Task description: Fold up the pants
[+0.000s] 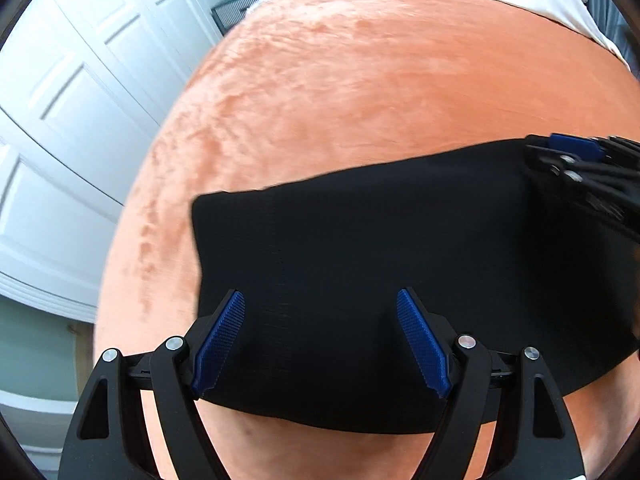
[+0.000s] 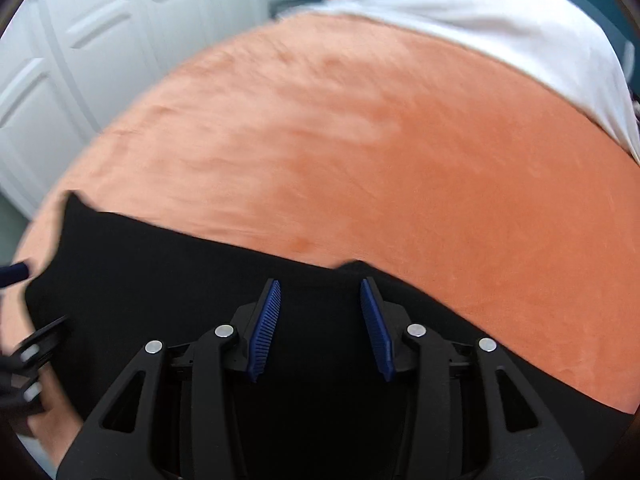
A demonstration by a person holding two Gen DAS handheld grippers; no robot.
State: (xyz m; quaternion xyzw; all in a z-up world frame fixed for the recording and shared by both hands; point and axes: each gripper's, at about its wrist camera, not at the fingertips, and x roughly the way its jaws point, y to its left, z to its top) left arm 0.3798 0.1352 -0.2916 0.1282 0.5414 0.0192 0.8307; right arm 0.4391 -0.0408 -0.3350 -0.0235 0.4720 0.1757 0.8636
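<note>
Black pants (image 1: 360,240) lie folded into a wide band on an orange blanket (image 1: 360,100). My left gripper (image 1: 319,296) hovers over the band's near left part, open wide, with nothing pinched between its blue pads. My right gripper (image 2: 321,282) stands over the far edge of the same pants (image 2: 160,280), its jaws partly apart with only black cloth showing beneath them. A small hump of fabric rises just past its tips. In the left wrist view the right gripper (image 1: 576,152) sits at the pants' right end. One blue pad of the left gripper (image 2: 16,270) shows at the left edge of the right wrist view.
The orange blanket (image 2: 360,140) covers a bed, with a white sheet (image 2: 480,12) at its far end. White panelled doors (image 1: 80,100) stand close along the left side, beyond the bed's edge. A dark shelf unit (image 1: 232,8) stands in the far corner.
</note>
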